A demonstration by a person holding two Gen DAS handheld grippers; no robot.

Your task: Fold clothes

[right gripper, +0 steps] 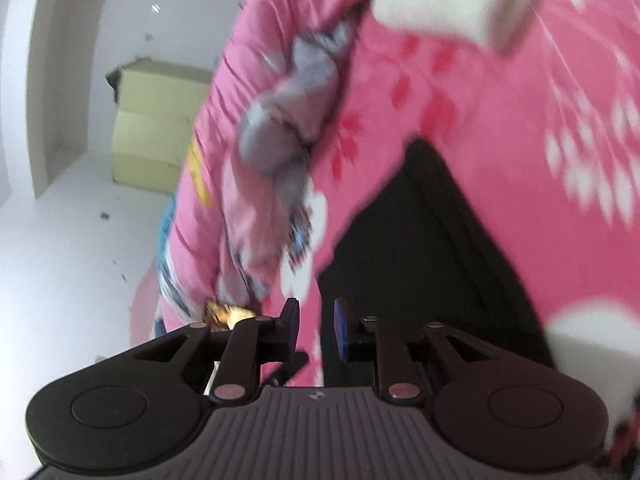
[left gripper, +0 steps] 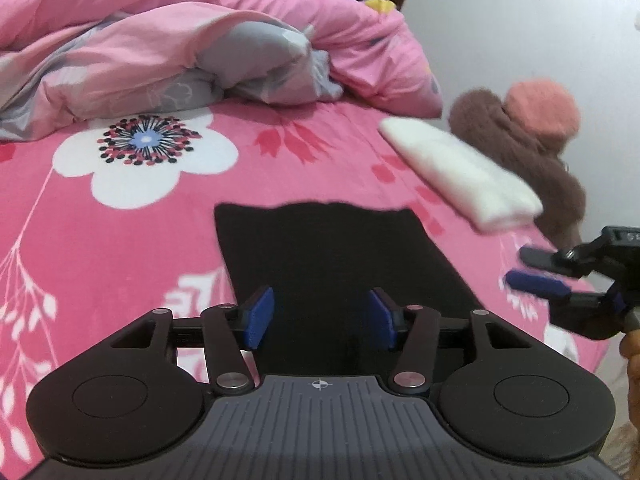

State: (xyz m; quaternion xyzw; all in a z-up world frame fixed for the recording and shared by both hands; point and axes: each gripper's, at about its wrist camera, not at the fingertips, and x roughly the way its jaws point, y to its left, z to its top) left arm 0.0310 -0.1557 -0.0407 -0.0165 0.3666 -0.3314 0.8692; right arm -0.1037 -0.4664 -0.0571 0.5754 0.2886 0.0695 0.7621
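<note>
- Black garment (left gripper: 340,256) lies flat on the pink bed (left gripper: 132,240), folded white cloth (left gripper: 460,172) just beyond it.
- Left gripper (left gripper: 322,318): fingers about half open, empty. Right gripper (right gripper: 316,330): narrow gap, empty.
- Long axis runs away from the left camera.
- Next: grab both near corners, fold evenly toward the far edge.

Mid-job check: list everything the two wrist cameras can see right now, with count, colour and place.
black garment: one, black, flat on the bed sheet in front of both grippers
folded white cloth: one, white, near the bed's right edge
plush toy: one, brown with pink top, beyond the white cloth
quilt: one, pink and grey, bunched at the far end
bed sheet: one, pink floral
box: one, pale yellow, against the wall
left gripper: jaws open, nothing between
right gripper: jaws slightly apart, nothing between
</note>
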